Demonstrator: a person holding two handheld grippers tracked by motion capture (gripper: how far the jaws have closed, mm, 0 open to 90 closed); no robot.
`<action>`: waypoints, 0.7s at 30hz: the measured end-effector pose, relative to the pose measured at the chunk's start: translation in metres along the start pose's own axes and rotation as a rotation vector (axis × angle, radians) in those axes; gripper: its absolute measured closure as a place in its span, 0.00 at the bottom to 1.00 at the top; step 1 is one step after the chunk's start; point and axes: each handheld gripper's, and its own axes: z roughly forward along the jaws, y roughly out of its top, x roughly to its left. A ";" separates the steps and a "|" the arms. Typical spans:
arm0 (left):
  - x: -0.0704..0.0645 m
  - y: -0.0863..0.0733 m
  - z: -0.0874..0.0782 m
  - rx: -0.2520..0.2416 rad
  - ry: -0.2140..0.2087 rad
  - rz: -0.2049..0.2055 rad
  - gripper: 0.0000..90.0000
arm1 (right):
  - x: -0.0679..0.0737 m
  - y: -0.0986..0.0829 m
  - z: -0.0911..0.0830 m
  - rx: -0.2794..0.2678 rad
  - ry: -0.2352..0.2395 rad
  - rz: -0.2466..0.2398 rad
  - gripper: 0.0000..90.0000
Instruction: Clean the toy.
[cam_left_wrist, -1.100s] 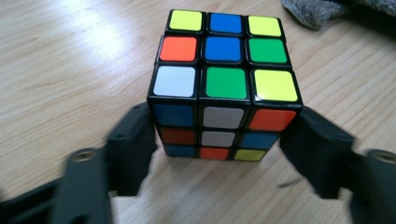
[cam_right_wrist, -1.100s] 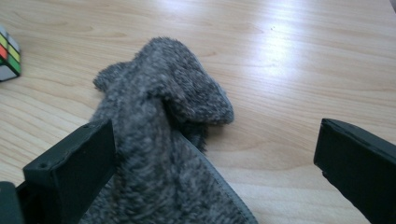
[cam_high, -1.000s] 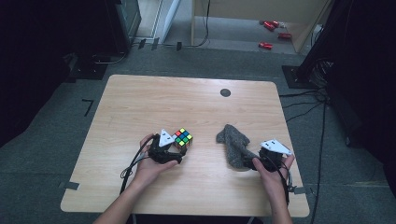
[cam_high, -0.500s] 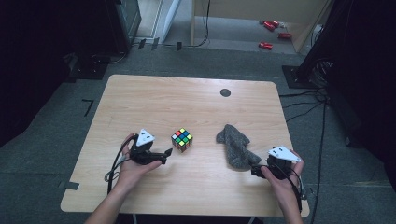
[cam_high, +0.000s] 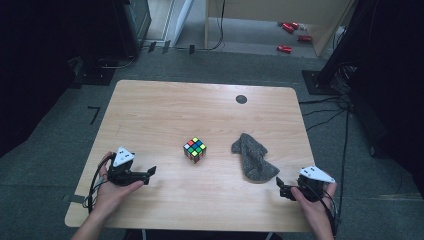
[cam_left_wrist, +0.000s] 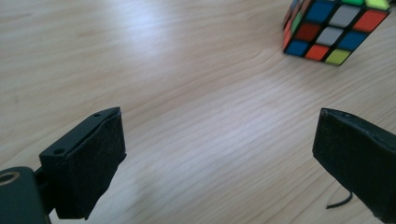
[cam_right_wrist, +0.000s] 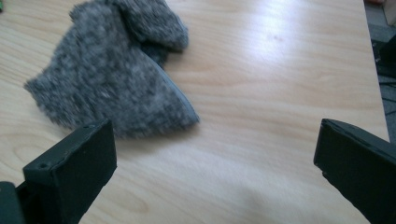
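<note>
Fingers (cam_left_wrist: 88, 163) of both grippers spread, empty; cube (cam_high: 195, 149) and grey sock (cam_high: 254, 159) lie just ahead, apart.

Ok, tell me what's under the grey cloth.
The grey cloth lies crumpled straight on the wooden table, with bare wood all around its edge. Whether anything is tucked beneath its folds is hidden. The cube sits apart from it.

Bare wood lies between the left gripper's (cam_left_wrist: 219, 154) wide-apart jaws; the multicoloured puzzle cube (cam_left_wrist: 334, 28) blocks ahead-right. The fuzzy grey cloth (cam_right_wrist: 116, 70) probably crowds the right gripper's (cam_right_wrist: 215, 172) front-left.
</note>
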 end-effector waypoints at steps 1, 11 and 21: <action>0.003 -0.003 -0.002 0.005 0.003 -0.005 0.04 | -0.002 -0.003 -0.001 0.004 -0.001 0.005 0.00; 0.026 -0.035 -0.020 0.035 0.052 -0.054 0.04 | -0.022 -0.034 -0.004 0.057 -0.026 0.044 0.00; 0.027 -0.046 -0.018 0.105 0.106 -0.031 0.04 | -0.028 -0.046 -0.003 0.091 -0.062 0.042 0.00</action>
